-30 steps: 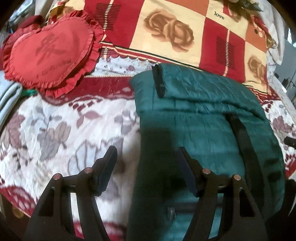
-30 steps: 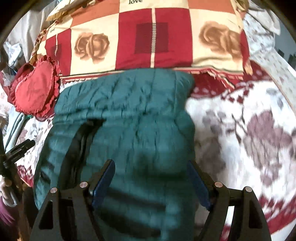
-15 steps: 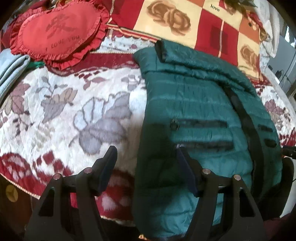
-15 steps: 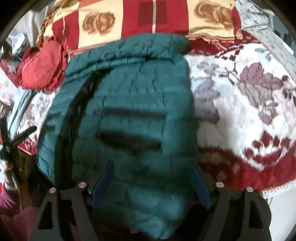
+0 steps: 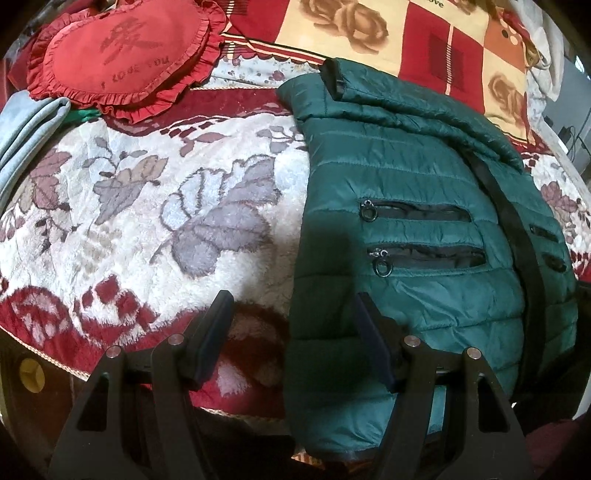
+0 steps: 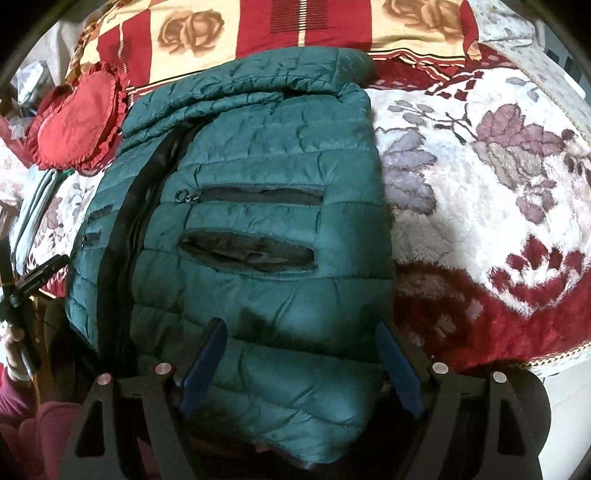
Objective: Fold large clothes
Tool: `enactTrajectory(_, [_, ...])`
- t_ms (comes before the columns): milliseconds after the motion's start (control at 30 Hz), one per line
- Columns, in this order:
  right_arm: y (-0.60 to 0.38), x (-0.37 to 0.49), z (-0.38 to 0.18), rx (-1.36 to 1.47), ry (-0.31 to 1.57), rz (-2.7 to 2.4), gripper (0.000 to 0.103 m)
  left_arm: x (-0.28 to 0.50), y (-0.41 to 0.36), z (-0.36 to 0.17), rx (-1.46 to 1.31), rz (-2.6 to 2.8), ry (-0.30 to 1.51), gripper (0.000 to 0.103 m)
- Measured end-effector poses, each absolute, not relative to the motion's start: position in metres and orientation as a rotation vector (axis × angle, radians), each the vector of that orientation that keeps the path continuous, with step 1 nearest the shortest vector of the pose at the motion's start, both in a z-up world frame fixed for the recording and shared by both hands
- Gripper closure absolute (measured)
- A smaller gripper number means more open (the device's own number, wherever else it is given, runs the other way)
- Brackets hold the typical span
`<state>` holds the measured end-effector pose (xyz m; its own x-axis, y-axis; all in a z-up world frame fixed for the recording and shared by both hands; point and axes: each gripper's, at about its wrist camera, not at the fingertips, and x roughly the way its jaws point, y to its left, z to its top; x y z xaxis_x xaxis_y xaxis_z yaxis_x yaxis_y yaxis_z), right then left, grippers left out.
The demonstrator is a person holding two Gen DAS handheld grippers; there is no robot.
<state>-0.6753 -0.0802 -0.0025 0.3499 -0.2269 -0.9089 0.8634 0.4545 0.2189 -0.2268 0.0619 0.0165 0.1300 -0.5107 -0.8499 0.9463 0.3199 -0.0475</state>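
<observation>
A: On the bed, centre: one green quilted jacket (image 5: 413, 236), lying on the floral plush blanket (image 5: 122, 206). Its hem hangs over the near edge of the bed. Sleeves are folded across the top; a dark cuff (image 5: 334, 79) shows at the upper left corner in the left wrist view.

B: Front details?

A: Black zip strip (image 6: 147, 192) running top to bottom; two zip pockets (image 6: 255, 229) on one panel, the lower one gaping; smaller pocket slits on the other panel.

B: Left gripper (image 5: 291, 336)?

A: Jaws spread wide, holding nothing. It straddles the jacket's left edge: one finger over the blanket, the other over green fabric. Whether either finger touches cannot be told.

B: Right gripper (image 6: 301, 354)?

A: Jaws also wide apart, nothing clamped. Blue pads (image 6: 207, 365) sit either side of the jacket's lower portion, near the hem. Contact cannot be told.

B: Other items?

A: One red heart-shaped cushion (image 5: 122, 55) with frilled edge, at the far left, well apart from the jacket. One rose-patterned quilt (image 6: 295, 33) in red and cream squares, along the head of the bed, just beyond the folded sleeves. One pale blue folded cloth (image 5: 26, 136) at the left margin, near the cushion.
</observation>
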Motion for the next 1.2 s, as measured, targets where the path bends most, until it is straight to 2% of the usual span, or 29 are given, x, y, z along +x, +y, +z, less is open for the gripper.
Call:
enactTrajectory(433, [-0.074, -0.684, -0.014, 0.860, 0.971, -0.804, 0.021, -0.227, 0.068, 0.015, 0.633, -1.175, 0.949, 0.036])
enactTrajectory(600, [-0.071, -0.688, -0.022, 0.880, 0.995, -0.767, 0.013, -0.209, 0.081, 0.010, 0.557, -1.206, 1.081, 0.036])
enactTrajectory(867, [-0.073, -0.697, -0.034, 0.976, 0.947, -0.716, 0.012, -0.217, 0.080, -0.012, 0.560, -1.262, 1.195, 0.036])
enactTrajectory(1200, [-0.068, -0.689, -0.042, 0.974, 0.962, -0.684, 0.009, -0.249, 0.073, -0.025, 0.650, -1.329, 1.182, 0.036])
